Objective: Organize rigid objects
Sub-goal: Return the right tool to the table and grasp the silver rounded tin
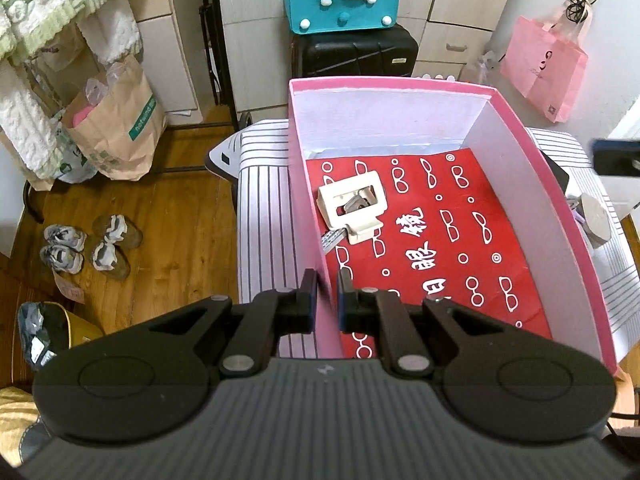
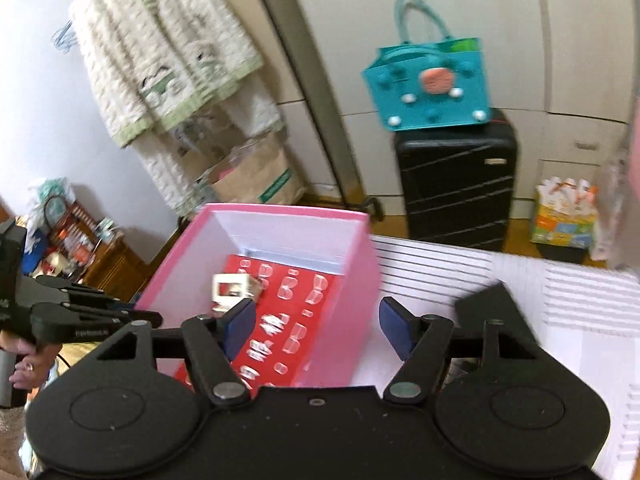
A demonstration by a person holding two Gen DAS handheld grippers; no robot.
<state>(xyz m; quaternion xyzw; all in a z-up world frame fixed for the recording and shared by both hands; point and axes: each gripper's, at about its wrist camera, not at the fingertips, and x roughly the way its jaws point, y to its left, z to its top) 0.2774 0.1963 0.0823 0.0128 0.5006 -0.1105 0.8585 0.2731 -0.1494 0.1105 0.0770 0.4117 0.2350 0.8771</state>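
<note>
the left gripper [image 1: 327, 294] is clamped on the near wall of the pink box [image 1: 552, 216] on the striped tabletop [image 1: 260, 208], the right gripper [image 2: 316, 326] gapes empty, and the cream hair clip [image 1: 354, 206] inside looks light, stiff and slick, best pinched across its frame.

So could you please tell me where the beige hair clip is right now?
The clip lies inside the pink box, on the red paper near the box's left wall in the left wrist view.
</note>
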